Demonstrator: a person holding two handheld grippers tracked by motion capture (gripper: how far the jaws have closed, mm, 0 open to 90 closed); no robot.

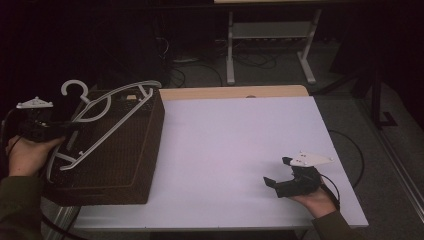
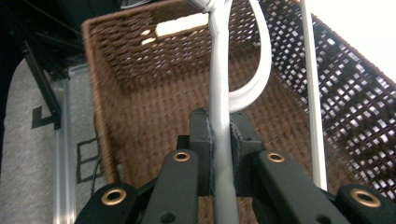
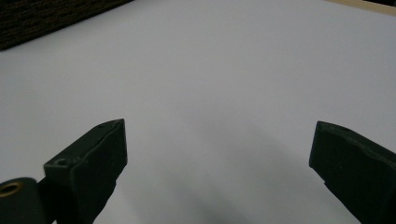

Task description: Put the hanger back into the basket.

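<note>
Lab or recording room, I'd say, not a home. I work at a table (image 1: 240,135) with a plain white top and a wood edge at the far side, under dim light; behind it stands a second bench on white metal legs (image 1: 230,50), with loose cables (image 1: 250,57) snaking over a grey carpet floor (image 1: 340,65). At my left a brown wicker basket (image 1: 125,150) sits as the lone household prop, next to a metal rail (image 2: 64,154) and marked grey flooring.
</note>
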